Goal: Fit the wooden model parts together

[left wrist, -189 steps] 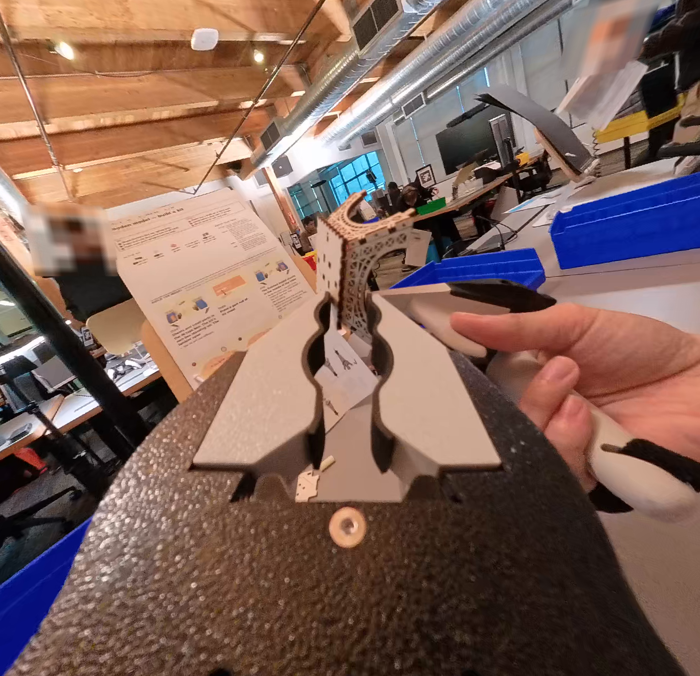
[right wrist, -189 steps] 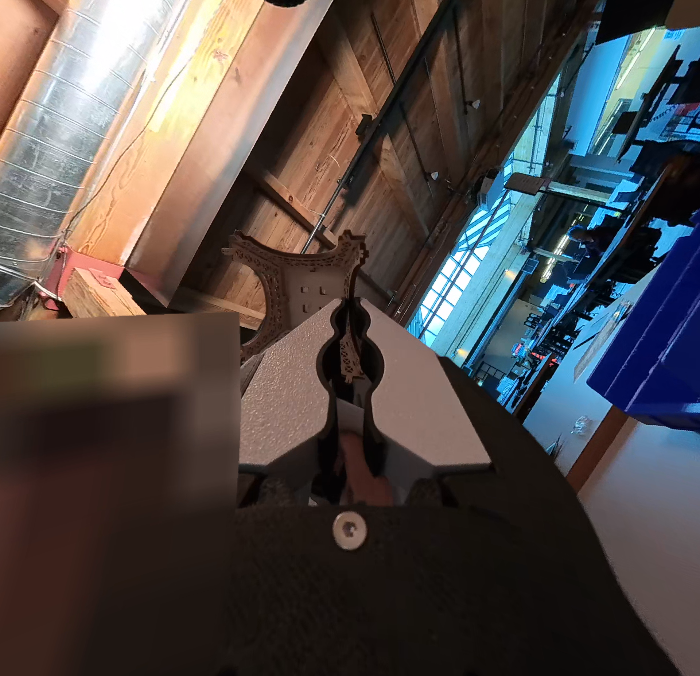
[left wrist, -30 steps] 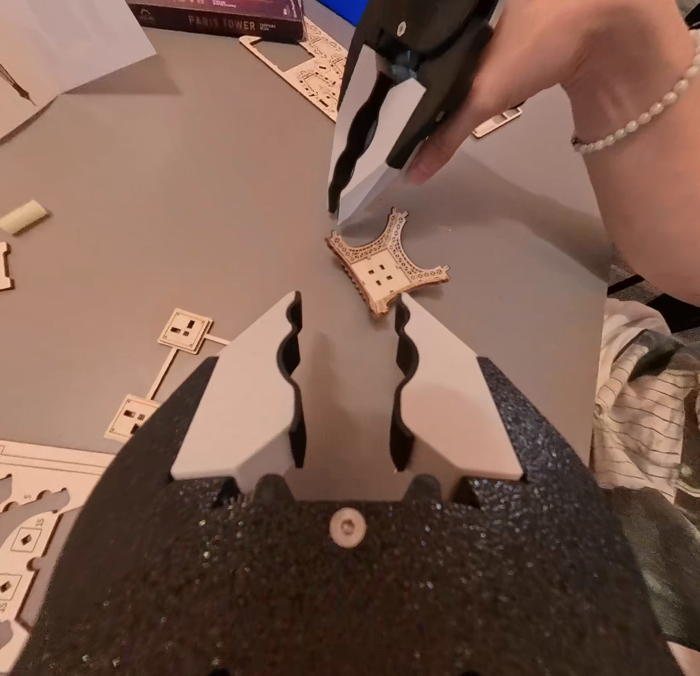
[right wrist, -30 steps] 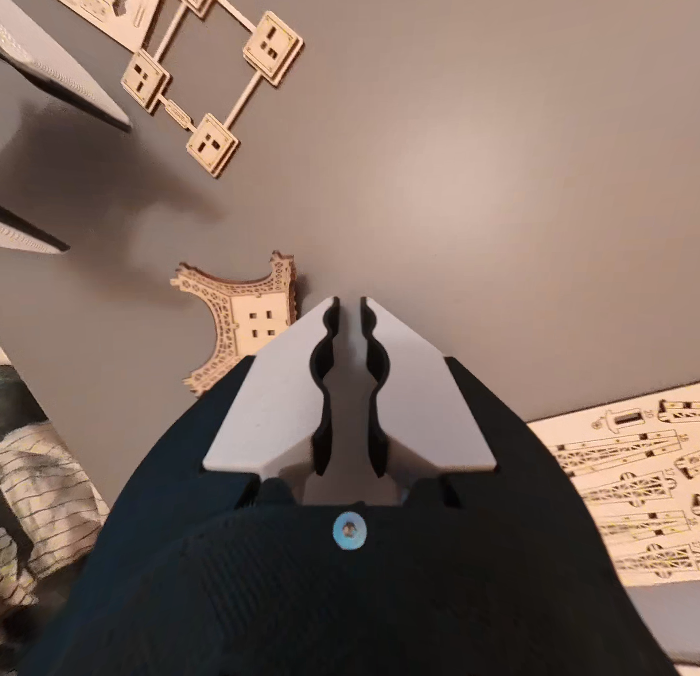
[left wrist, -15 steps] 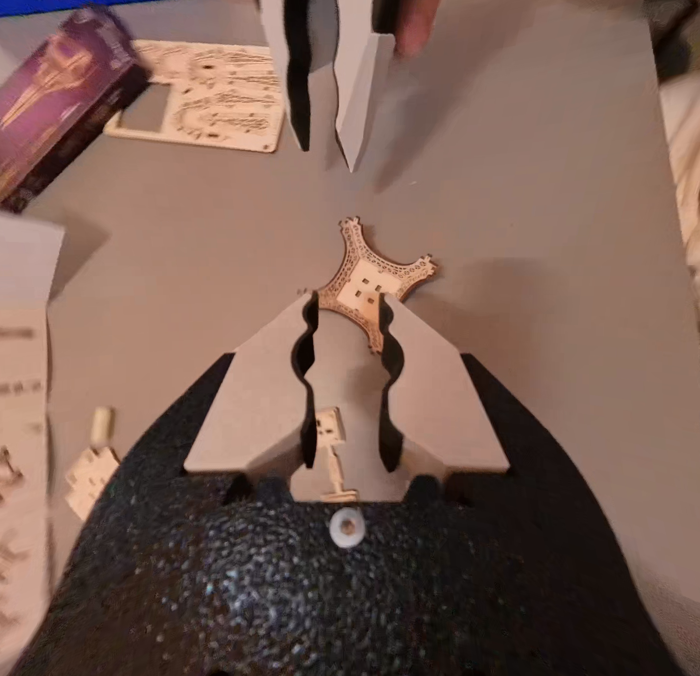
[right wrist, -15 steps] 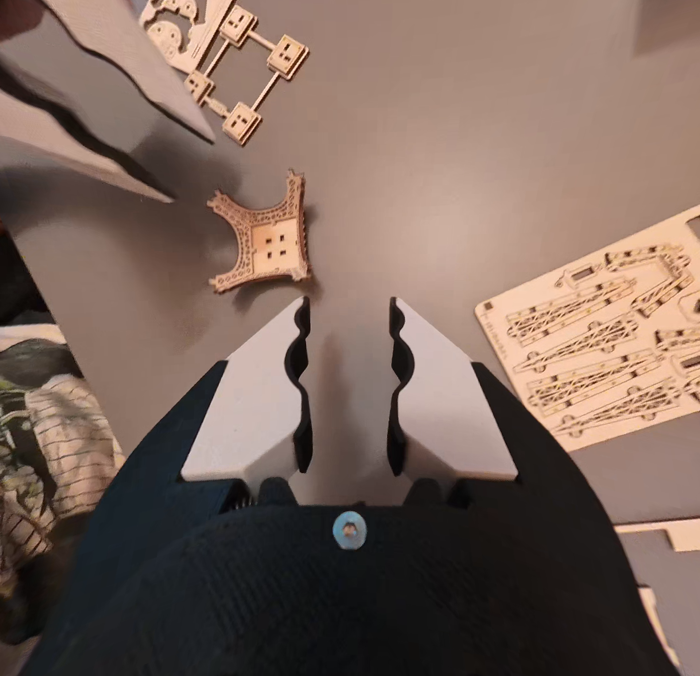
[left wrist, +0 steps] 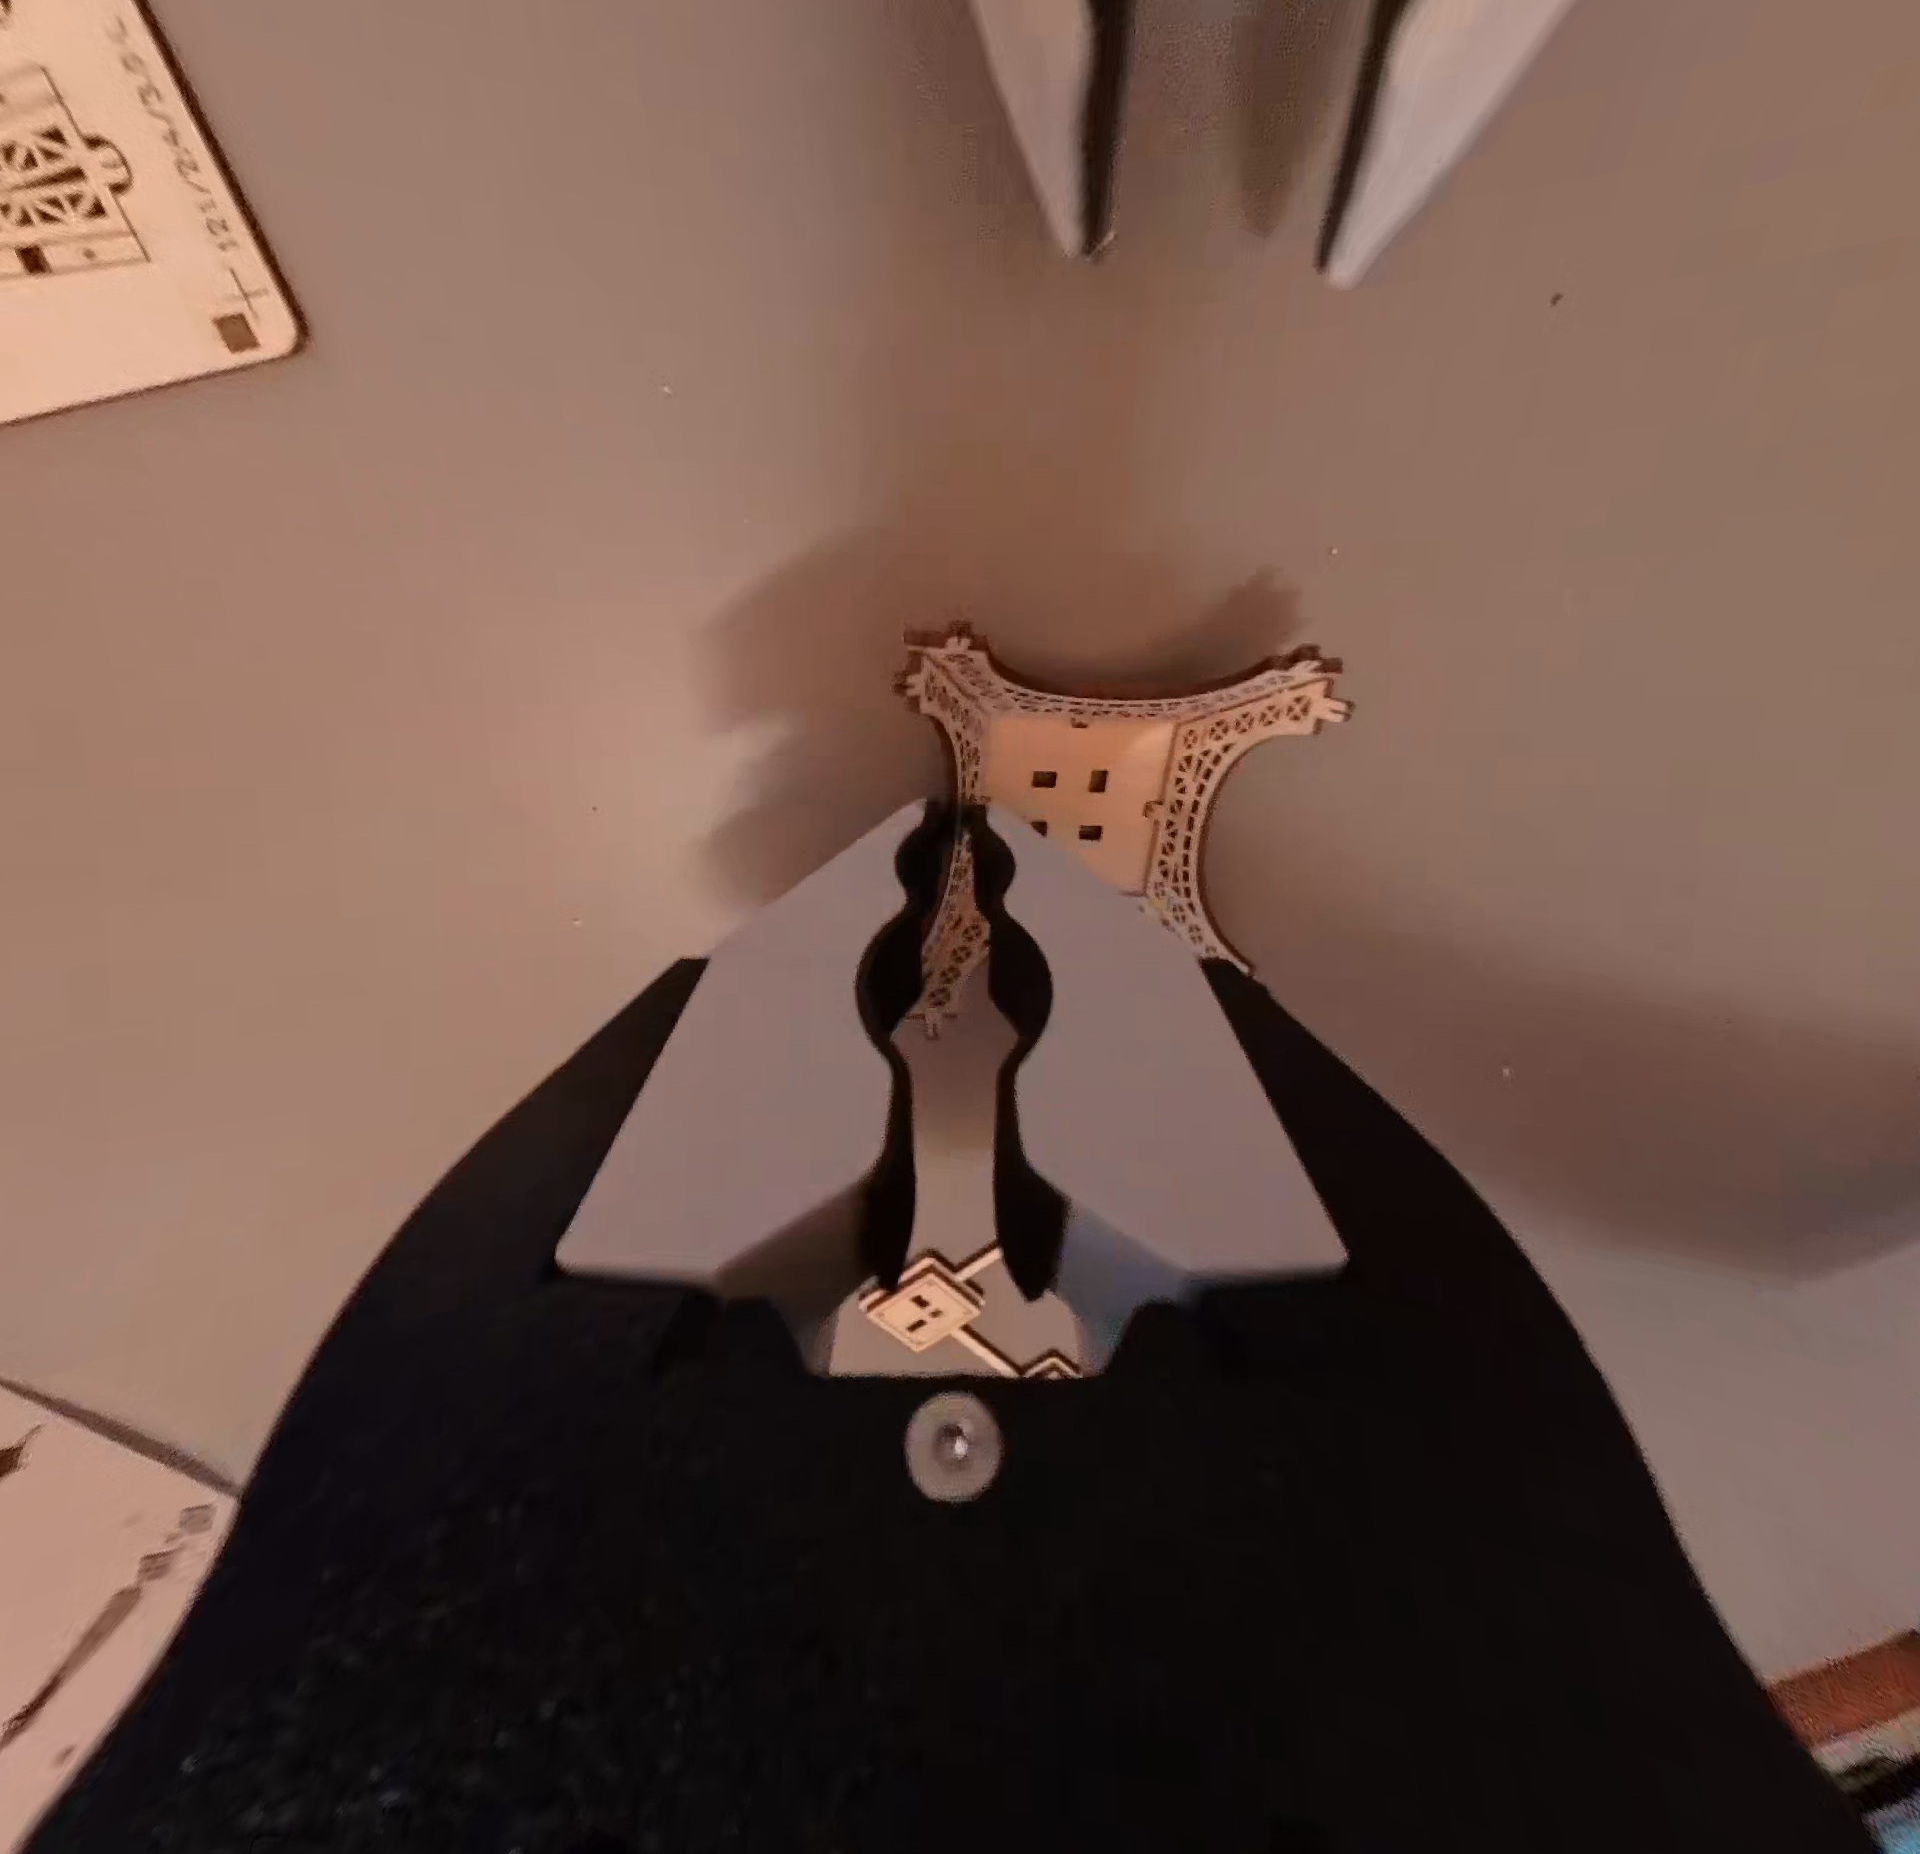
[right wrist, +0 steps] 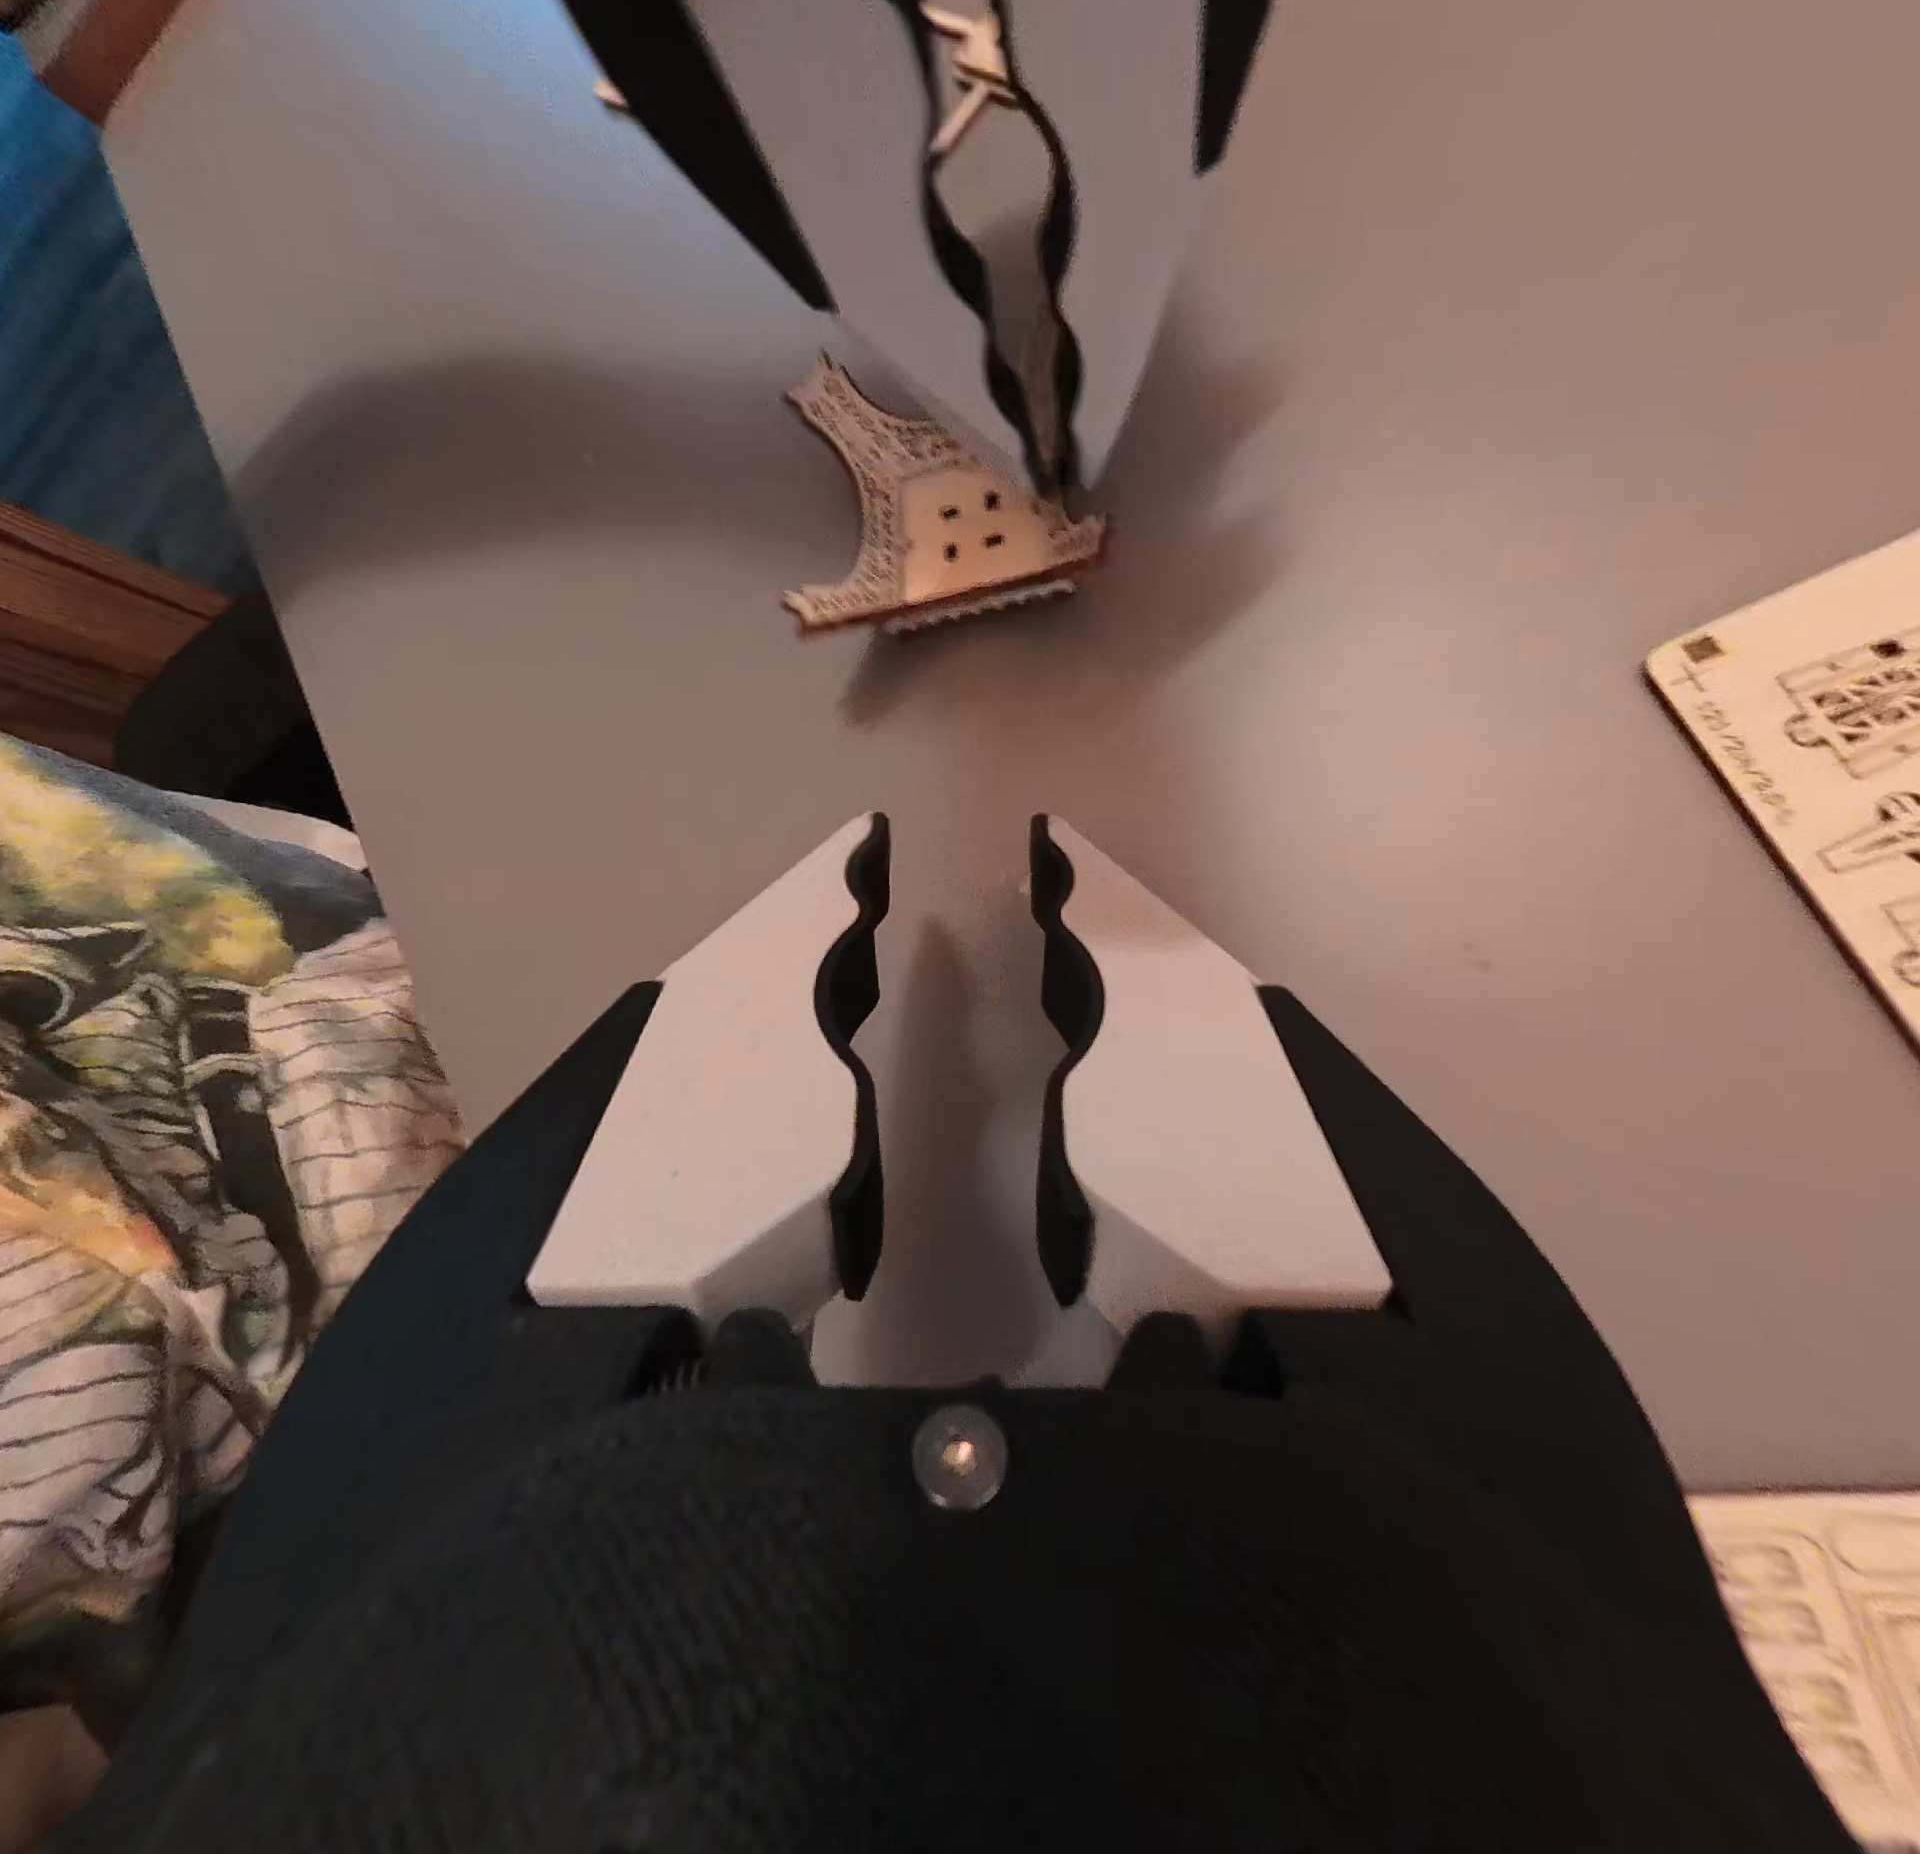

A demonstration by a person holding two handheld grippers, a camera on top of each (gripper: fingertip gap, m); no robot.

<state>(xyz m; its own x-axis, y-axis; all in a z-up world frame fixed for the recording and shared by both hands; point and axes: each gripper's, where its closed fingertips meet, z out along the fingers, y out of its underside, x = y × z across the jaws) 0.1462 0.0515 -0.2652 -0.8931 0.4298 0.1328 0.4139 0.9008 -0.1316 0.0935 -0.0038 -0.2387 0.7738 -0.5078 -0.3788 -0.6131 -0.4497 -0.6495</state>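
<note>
We see the left gripper (left wrist: pixel 948 817) with jaws clamped on one lattice leg of the wooden tower base (left wrist: pixel 1101 765), which sits on the grey bench (left wrist: pixel 520 661) | right gripper (right wrist: pixel 958 828) hovers just short of it, jaws apart, holding nothing | a laser-cut parts sheet (right wrist: pixel 1808 765) lies nearby.

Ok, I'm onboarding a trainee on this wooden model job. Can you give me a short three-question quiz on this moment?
1. True or false: the left gripper is shut on the tower base.
2. The right gripper is: A) open and empty, B) shut on a part, C) out of view.
3. What lies on the table to the right gripper's right?

Key: 1 true; 2 A; 3 a part sheet.
</note>
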